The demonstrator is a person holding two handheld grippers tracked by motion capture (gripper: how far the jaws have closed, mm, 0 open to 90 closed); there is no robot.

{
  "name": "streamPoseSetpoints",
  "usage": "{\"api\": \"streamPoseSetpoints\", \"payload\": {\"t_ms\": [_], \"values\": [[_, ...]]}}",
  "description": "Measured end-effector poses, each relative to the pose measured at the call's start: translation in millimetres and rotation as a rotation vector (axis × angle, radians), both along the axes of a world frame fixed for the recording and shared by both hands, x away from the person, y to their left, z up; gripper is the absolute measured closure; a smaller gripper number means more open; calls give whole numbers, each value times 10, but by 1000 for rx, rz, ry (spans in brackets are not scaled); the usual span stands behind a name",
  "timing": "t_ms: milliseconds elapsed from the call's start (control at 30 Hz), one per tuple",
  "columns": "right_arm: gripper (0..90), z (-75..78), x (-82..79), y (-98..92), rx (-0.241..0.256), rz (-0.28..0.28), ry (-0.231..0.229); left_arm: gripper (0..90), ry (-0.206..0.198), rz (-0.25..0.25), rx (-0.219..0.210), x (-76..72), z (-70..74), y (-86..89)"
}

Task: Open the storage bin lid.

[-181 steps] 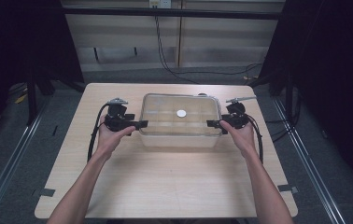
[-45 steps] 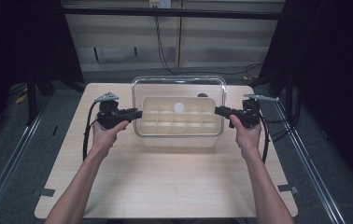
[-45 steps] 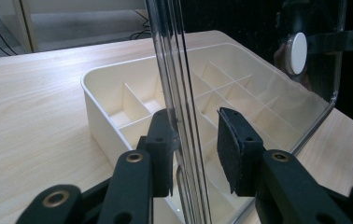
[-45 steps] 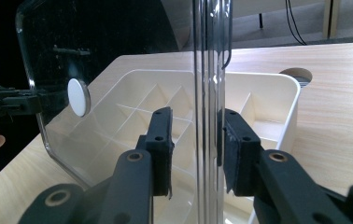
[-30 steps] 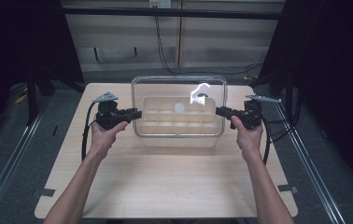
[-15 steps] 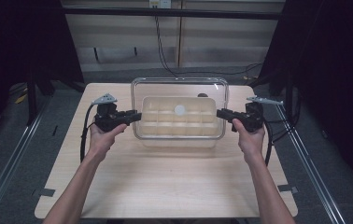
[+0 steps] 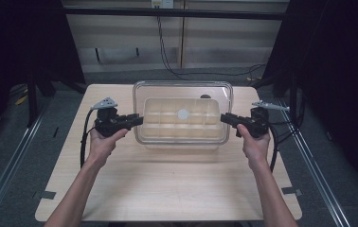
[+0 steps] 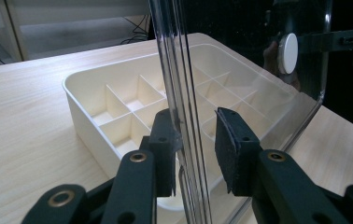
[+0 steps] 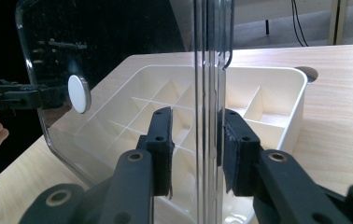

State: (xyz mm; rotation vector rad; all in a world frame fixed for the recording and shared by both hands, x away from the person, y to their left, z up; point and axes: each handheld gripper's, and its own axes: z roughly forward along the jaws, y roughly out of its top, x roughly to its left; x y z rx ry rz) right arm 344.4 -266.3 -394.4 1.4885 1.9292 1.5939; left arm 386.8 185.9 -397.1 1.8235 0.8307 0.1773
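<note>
Clear lid (image 7: pixel 183 94) is lifted off the divided tray (image 7: pixel 182 125), pinched at both ends by left gripper (image 7: pixel 137 120) and right gripper (image 7: pixel 225 118); setting it down remains.

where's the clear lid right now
In the high view the clear lid hangs over the cream divided box at mid-table, its ends between the left claw and right claw.

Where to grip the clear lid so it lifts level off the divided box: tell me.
Take the clear lid by its two short-end rims, one gripper from each side. It is wide and flat, so opposite end grips keep it level. The left gripper and right gripper straddle those rims now, over the divided box.
</note>
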Motion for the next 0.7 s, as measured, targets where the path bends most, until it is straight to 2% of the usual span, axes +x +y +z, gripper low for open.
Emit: {"api": "streamPoseSetpoints", "payload": {"t_ms": [167, 333, 467, 533, 700], "values": [[678, -18, -29, 8, -1, 5, 4, 694, 3, -3, 5, -42, 0, 10], [677, -21, -50, 33, -5, 6, 11, 695, 7, 17, 6, -84, -12, 22], [678, -19, -88, 37, -7, 10, 6, 699, 12, 9, 1, -108, -17, 33], [678, -17, -103, 32, -8, 10, 4, 699, 7, 1, 16, -135, -12, 28], [679, -20, -149, 32, -3, 14, 1, 701, 8, -7, 18, -172, -20, 44]]}}
